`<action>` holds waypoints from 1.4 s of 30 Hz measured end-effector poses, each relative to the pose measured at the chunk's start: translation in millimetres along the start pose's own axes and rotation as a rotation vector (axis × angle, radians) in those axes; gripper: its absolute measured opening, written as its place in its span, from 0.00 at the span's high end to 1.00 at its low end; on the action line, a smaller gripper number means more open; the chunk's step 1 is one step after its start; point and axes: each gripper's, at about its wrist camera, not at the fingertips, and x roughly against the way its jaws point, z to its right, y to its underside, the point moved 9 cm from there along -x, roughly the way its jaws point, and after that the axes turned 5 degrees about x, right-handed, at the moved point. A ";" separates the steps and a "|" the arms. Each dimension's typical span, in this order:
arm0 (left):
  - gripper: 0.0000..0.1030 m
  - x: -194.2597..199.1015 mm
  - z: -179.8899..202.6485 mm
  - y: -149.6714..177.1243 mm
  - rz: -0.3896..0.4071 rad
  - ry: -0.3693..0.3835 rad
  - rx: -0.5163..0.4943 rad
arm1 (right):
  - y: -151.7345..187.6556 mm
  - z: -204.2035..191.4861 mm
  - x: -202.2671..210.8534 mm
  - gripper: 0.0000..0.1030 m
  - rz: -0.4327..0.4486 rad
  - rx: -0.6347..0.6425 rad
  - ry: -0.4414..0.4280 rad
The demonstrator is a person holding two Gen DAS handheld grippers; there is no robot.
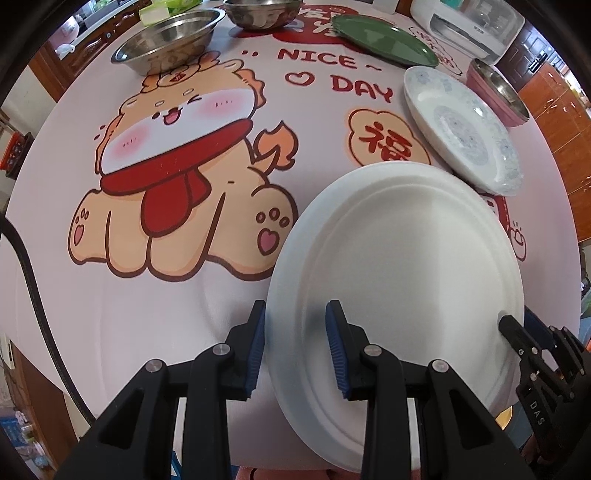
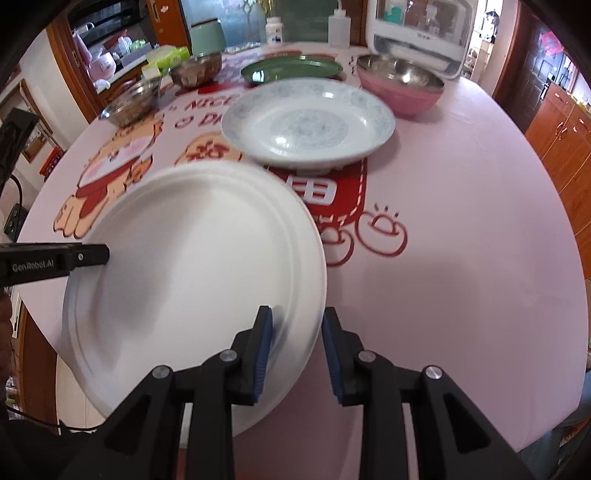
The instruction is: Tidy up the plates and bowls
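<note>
A plain white plate (image 1: pixel 399 280) is held above the table's near edge, tilted; it also shows in the right wrist view (image 2: pixel 199 266). My left gripper (image 1: pixel 295 347) straddles its left rim, jaws apart with a gap. My right gripper (image 2: pixel 297 354) straddles its right rim, jaws also apart. A blue-patterned white plate (image 2: pixel 308 123) lies just beyond it, also seen in the left wrist view (image 1: pixel 461 125). A green plate (image 2: pixel 291 70) lies farther back. A pink bowl with a steel bowl inside (image 2: pixel 400 86) stands at the right.
Two steel bowls (image 1: pixel 170 38) (image 1: pixel 262 13) stand at the far left of the cartoon-printed tablecloth (image 1: pixel 166 155). A white appliance (image 2: pixel 419 33), bottles and a green jar stand at the far edge. Wooden cabinets are at the right.
</note>
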 end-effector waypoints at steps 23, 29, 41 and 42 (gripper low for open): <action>0.69 -0.7 -0.5 6.6 0.009 0.035 -0.102 | 9.6 -3.6 5.3 0.56 0.004 -0.102 0.106; 0.67 7.3 -6.7 9.7 0.012 0.060 -0.132 | 10.0 -2.6 19.2 0.54 0.039 -0.181 0.162; 0.62 37.2 -22.6 4.2 0.045 0.118 -0.229 | 12.6 -11.3 48.2 0.53 0.101 -0.329 0.236; 0.62 39.5 -23.8 2.7 0.049 0.116 -0.244 | 13.3 -13.3 50.9 0.53 0.109 -0.345 0.240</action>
